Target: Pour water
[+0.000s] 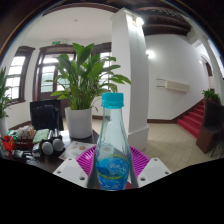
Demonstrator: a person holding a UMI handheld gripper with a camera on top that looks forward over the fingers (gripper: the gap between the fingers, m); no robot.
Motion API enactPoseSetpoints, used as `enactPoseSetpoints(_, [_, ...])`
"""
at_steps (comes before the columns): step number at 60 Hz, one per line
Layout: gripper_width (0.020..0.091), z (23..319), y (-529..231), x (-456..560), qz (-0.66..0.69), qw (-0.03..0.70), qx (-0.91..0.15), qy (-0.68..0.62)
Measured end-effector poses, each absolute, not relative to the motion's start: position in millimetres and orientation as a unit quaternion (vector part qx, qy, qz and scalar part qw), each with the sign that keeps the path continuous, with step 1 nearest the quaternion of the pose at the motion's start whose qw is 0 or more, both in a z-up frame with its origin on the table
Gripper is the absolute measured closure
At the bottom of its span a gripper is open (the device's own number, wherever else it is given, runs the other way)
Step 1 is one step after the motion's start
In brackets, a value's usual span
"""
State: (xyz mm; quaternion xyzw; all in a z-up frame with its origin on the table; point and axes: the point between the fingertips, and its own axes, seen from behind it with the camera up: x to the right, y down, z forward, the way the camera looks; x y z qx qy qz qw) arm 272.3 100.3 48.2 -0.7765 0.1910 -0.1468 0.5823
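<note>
A clear plastic water bottle (113, 150) with a blue label and a light blue cap (113, 100) stands upright between my fingers. My gripper (113, 172) is shut on the bottle. The magenta pads (88, 157) press on its lower body from both sides. The cap is on. The bottle's base is hidden below the fingers, so I cannot see what it rests on. No cup or other vessel is in view.
Beyond the fingers to the left is a table with a potted plant in a white pot (79, 123), a dark monitor (45, 113), headphones (50, 147) and small items. A white pillar (128, 70) stands behind the bottle. Red stairs (192, 118) rise at the right.
</note>
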Motion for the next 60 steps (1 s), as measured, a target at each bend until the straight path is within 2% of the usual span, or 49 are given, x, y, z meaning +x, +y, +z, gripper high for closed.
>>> enactPoseSetpoints(6, [0.0525, 45.8, 99.1, 271.9, -0.140, 0.582, -0.774, 0.205])
enactPoseSetpoints(8, [0.0416, 40.4, 98.7, 273.4, -0.142, 0.573, -0.781, 0.204])
enactPoseSetpoints(11, [0.0305, 32.3, 94.9, 271.5, -0.149, 0.555, -0.795, 0.194])
enactPoseSetpoints(14, [0.0252, 28.6, 91.3, 266.7, -0.152, 0.545, -0.805, 0.178])
enactPoseSetpoints(26, [0.0262, 27.1, 45.3, 233.5, -0.135, 0.529, -0.824, 0.156])
enactPoseSetpoints(32, [0.0261, 37.4, 7.6, 216.6, -0.124, 0.524, -0.827, 0.163])
enactPoseSetpoints(38, [0.0261, 62.6, -30.4, 193.3, -0.113, 0.532, -0.823, 0.165])
enactPoseSetpoints(45, [0.0270, 106.8, -60.3, 149.7, -0.090, 0.552, -0.818, 0.138])
enactPoseSetpoints(60, [0.0266, 185.9, -90.6, 18.8, 0.007, 0.581, -0.813, 0.044])
